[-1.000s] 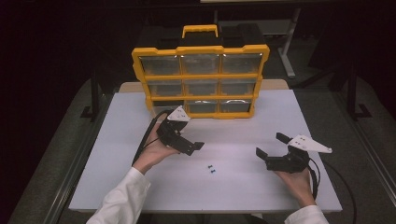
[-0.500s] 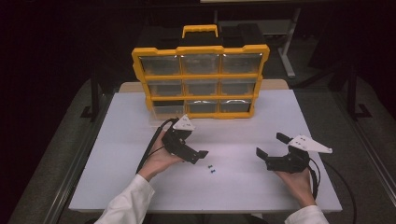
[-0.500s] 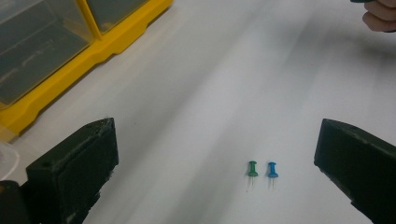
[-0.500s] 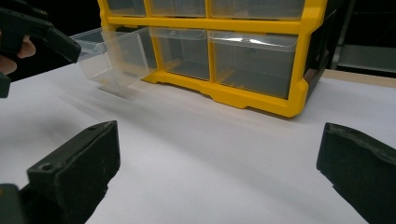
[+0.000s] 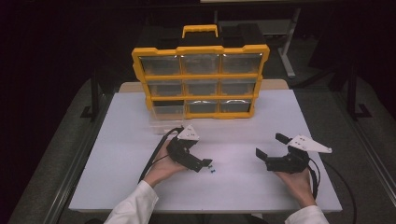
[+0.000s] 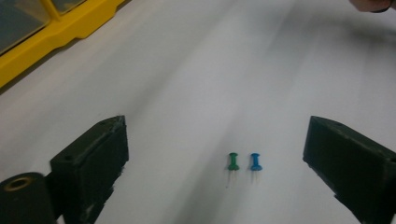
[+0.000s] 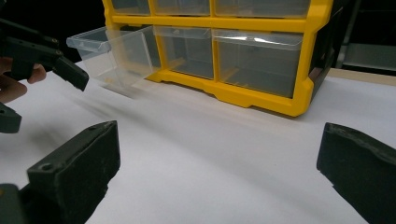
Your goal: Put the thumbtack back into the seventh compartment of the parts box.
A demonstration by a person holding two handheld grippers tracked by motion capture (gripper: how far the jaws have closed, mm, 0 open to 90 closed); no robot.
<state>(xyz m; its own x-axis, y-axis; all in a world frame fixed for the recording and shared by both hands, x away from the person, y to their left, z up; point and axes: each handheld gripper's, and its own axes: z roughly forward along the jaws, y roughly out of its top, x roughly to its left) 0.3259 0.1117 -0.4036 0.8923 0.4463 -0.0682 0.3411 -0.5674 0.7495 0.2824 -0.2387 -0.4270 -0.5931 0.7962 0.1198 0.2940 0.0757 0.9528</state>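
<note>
Two push pins, a green pin [image 6: 233, 161] and a blue pin [image 6: 255, 161], are lying side by side on the white table [image 5: 116, 140], and the left gripper [image 6: 215, 154] is coming down over them with its jaws wide but just beginning to close, nothing pressed between them yet. The right gripper [image 5: 273, 148] is resting wide open and empty, well apart. Next, I judge, the left jaws need lowering and centring on one pin before pinching it, probably for the clear drawer [image 7: 112, 51] standing pulled out of the yellow organiser [image 5: 201, 77].
</note>
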